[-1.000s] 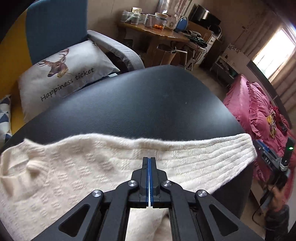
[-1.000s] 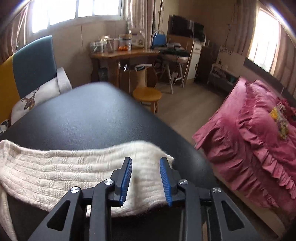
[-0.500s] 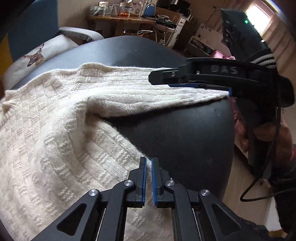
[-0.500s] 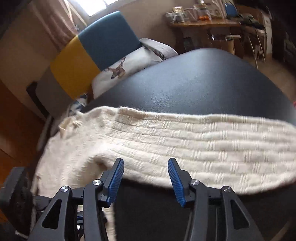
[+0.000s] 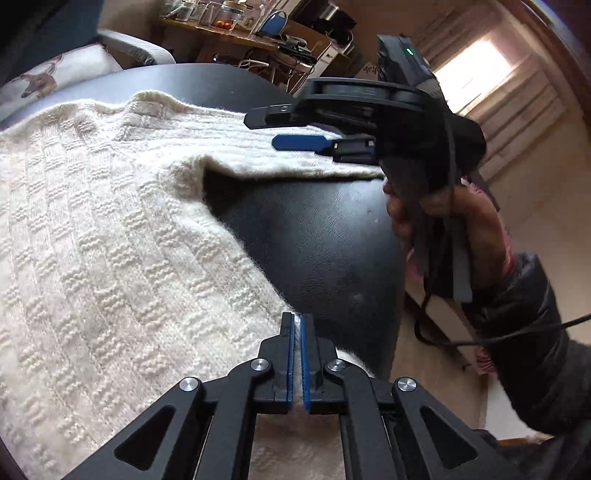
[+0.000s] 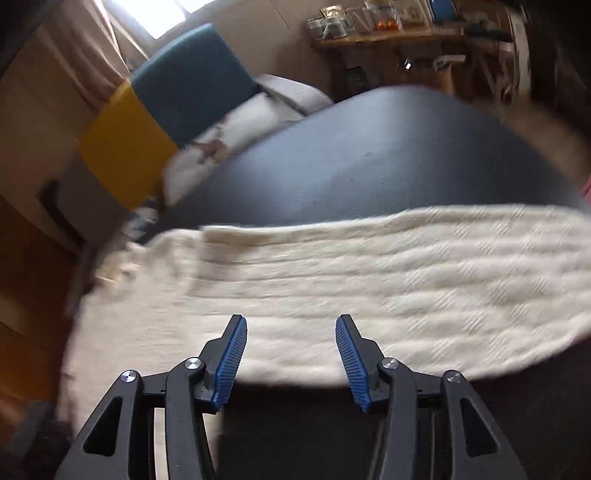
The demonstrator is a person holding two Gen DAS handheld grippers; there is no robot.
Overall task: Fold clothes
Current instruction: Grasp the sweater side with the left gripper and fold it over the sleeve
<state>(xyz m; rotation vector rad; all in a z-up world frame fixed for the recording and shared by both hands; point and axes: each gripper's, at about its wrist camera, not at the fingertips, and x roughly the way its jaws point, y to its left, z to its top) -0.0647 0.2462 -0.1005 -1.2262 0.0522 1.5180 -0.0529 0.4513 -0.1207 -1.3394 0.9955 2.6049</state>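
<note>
Cream knit sweater [image 5: 110, 240] lies spread flat, sleeve outstretched.

Daylight enters through a blown-out window [image 5: 476, 70] at the upper right of the left wrist view, which is sharp — the cream sweater [image 5: 110, 258] shows every stitch. The right wrist view is smeared by motion blur, its window [image 6: 173, 14] overexposed. Both bend strongly at the edges, with dark corners.
</note>
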